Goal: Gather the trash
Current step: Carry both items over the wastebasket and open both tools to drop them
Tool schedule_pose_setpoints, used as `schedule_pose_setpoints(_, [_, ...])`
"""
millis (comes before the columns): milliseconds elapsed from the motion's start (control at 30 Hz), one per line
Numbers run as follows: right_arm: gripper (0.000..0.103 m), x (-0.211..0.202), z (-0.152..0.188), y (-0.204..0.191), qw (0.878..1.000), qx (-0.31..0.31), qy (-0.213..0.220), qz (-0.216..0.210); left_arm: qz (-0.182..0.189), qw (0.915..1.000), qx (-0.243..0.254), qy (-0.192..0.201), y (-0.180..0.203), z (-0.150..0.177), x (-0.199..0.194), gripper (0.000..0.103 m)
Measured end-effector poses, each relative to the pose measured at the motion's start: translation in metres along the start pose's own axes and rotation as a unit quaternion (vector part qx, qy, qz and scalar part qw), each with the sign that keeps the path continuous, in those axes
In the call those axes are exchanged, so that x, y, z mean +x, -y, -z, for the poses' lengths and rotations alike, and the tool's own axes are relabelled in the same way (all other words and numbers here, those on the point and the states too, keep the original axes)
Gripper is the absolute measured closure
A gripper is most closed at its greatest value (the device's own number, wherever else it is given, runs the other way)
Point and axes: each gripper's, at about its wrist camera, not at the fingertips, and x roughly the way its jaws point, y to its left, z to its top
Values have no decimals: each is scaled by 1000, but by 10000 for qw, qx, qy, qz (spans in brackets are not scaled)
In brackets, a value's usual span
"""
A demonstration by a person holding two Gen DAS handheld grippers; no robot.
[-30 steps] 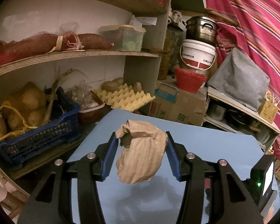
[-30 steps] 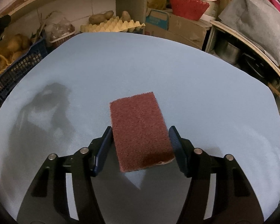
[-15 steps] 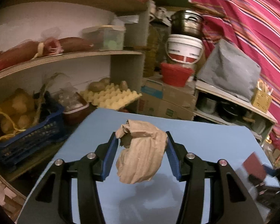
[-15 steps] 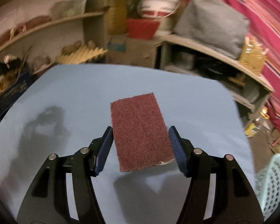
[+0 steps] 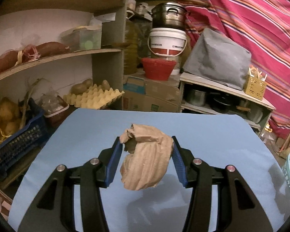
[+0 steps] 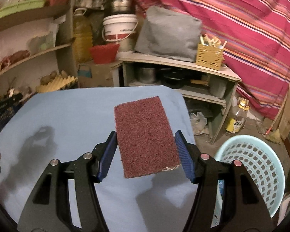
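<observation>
The right gripper (image 6: pixel 145 150) is clamped on a dark red scouring pad (image 6: pixel 146 137), held up over the blue table (image 6: pixel 67 112), with the pale blue basket (image 6: pixel 261 160) on the floor just beyond the table's edge. The left gripper (image 5: pixel 145 160) pinches a crumpled brown paper wad (image 5: pixel 145 158) above the table too, farther from that basket. Both pieces look picked up; neither is dropped in yet, I'd say.

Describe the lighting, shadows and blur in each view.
Left wrist: dim warm light, fisheye-bent shelves, crumpled brown paper sharp, soft shadow on the blue table. Right wrist: background motion-smeared, maroon scouring pad crisp, gripper shadows on the table.
</observation>
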Motion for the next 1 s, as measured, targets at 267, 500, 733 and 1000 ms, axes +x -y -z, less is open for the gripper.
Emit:
schedule_pose_setpoints(267, [42, -12, -6, 28, 9998, 142, 139, -94, 74, 9993, 353, -43, 48, 0, -19, 53])
schedule_pose_setpoints(500, [42, -33, -16, 73, 9990, 383, 229, 77, 690, 9950, 683, 247, 141, -6, -44, 53])
schedule_pose_setpoints(733, [42, -47, -4, 130, 9964, 523, 192, 643, 1395, 9859, 899, 200, 237, 4, -57, 53])
schedule_pose_setpoints(1000, [42, -68, 25, 205, 9888, 1012, 89, 1095, 2011, 9722, 1196, 119, 338, 19, -68, 52])
